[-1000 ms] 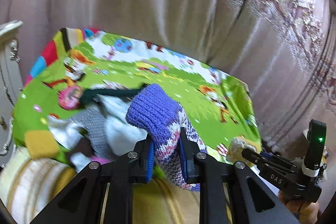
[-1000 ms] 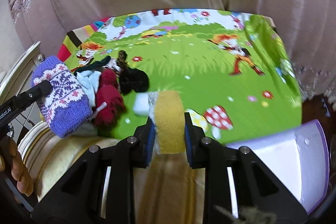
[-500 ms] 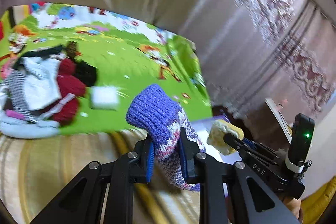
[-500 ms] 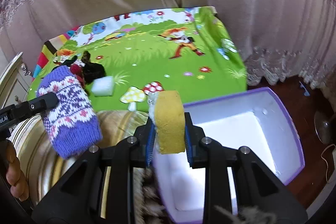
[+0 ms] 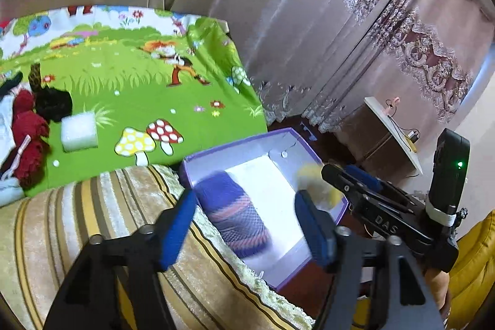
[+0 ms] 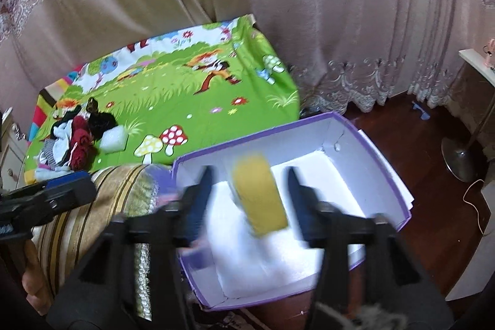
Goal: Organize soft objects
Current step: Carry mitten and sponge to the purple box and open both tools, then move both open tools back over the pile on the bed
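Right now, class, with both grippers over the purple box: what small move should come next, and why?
Probably draw both grippers back toward the green mat. The left gripper and right gripper are opening, the purple knitted piece and yellow sponge blur loose over the purple box, and the white foam block remains.

Lit evenly by soft daylight filtering through the curtains [image 6: 309, 5]; few hard shadows, mild glare off the white floor of the box [image 6: 309, 249]. Strong fisheye bending and dark vignette at corners. Motion-blurred: purple knit [image 5: 235, 218], yellow sponge [image 6: 260, 194], and fingers [image 6: 198, 200]; play mat [image 5: 139, 88] sharp.
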A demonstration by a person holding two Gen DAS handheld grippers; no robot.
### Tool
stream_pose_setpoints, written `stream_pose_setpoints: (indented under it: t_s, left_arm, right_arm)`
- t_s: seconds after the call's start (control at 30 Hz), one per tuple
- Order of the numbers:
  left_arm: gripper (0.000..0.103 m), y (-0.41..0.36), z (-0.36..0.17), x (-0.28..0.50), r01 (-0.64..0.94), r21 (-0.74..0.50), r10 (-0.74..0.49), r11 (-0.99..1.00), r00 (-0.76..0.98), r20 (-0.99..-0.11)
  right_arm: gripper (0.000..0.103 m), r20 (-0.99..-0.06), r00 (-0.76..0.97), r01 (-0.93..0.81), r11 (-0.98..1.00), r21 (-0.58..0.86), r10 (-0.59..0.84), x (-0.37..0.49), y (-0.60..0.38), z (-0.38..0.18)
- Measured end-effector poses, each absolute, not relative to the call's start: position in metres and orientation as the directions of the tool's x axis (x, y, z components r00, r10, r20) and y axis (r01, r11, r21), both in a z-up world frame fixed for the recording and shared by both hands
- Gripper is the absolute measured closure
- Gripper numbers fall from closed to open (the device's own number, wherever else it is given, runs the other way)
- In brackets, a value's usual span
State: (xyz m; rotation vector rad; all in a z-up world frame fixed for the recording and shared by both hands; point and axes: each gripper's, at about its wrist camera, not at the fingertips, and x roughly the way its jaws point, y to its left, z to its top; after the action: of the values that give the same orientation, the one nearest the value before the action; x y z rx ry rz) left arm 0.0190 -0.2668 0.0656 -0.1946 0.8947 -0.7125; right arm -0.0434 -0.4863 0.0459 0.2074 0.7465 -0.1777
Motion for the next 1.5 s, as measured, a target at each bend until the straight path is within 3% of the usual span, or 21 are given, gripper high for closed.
stream_pose_setpoints:
  t_s: [0.03,0.13,0.2,0.23,0.37,0.67,0.83,1.5]
  left_arm:
    - [0.032,-0.264,0.069,0.017,0.484,-0.422,-0.630,0.766,0.434,-0.644]
    - [0.030,-0.257,0.076,0.017,0.460,-0.367,-0.577,0.809,0.500,-0.645]
    - [0.022,-0.249,0.079,0.014,0.442,-0.330,-0.543,0.834,0.556,-0.629]
    - [0.018,-0.245,0.079,0.014,0.444,-0.326,-0.544,0.835,0.567,-0.619]
    - [0.017,-0.221,0.079,0.014,0.427,-0.293,-0.511,0.855,0.599,-0.617]
    - [0.017,-0.158,0.081,0.008,0.328,-0.220,-0.392,0.919,0.696,-0.601]
    - [0.017,-0.118,0.076,0.001,0.257,-0.193,-0.321,0.947,0.720,-0.615]
    - [0.018,0.046,0.038,0.022,-0.158,-0.230,-0.070,0.960,0.662,-0.746]
  right_arm:
    - [0.022,-0.677,0.730,0.234,0.965,0.122,-0.092,-0.045,-0.485,0.048]
    - [0.020,-0.646,0.757,0.223,0.968,0.115,-0.098,-0.046,-0.477,0.057]
    - [0.018,-0.636,0.764,0.225,0.969,0.106,-0.108,-0.044,-0.471,0.062]
    - [0.014,-0.632,0.767,0.223,0.969,0.103,-0.109,-0.044,-0.469,0.063]
    - [0.001,-0.595,0.790,0.229,0.972,0.060,-0.149,-0.045,-0.453,0.071]
    - [0.001,-0.533,0.837,0.145,0.989,0.003,-0.121,-0.040,-0.420,0.073]
    - [0.001,-0.576,0.817,0.060,0.990,0.131,0.027,-0.030,-0.413,0.068]
    - [0.001,-0.700,0.704,-0.051,0.992,0.118,0.120,0.031,-0.352,0.040]
